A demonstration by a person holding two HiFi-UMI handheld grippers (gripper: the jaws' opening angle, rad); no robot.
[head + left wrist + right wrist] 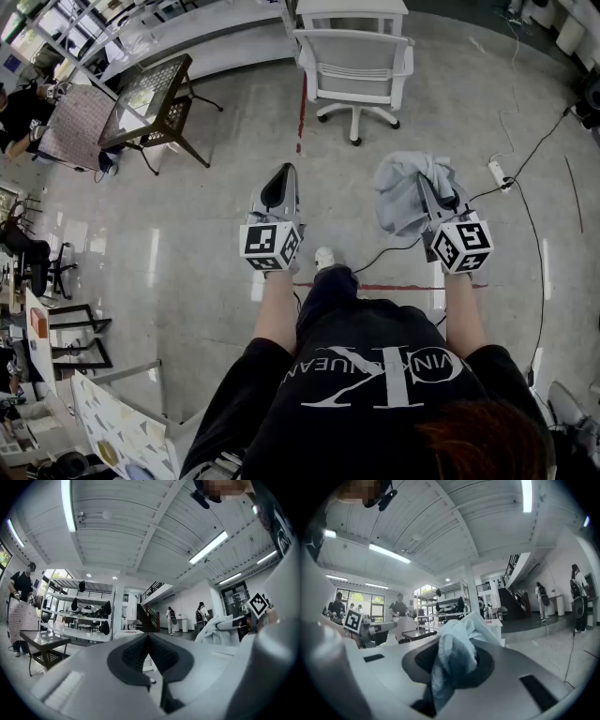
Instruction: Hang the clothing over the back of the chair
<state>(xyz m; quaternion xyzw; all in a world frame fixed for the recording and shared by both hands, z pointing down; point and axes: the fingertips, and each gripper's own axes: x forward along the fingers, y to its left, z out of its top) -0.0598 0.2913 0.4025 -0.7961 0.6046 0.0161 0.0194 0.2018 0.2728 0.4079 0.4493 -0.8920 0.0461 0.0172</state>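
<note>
My right gripper (429,187) is shut on a pale grey piece of clothing (401,197), which bunches over its jaws and hangs down on the left side. In the right gripper view the cloth (457,656) fills the space between the pads of the right gripper (454,644). My left gripper (283,173) is level beside it, shut with nothing in it; its pads meet at the left gripper (148,638) tip. A white office chair (354,58) stands ahead on the floor, its back towards me, well beyond both grippers. The clothing (220,627) also shows in the left gripper view.
A white desk (352,11) stands behind the chair. A dark-framed glass-top table (150,98) is at the left, with a person holding a patterned cloth (75,122) beside it. A power strip (497,173) and cables lie on the floor at the right.
</note>
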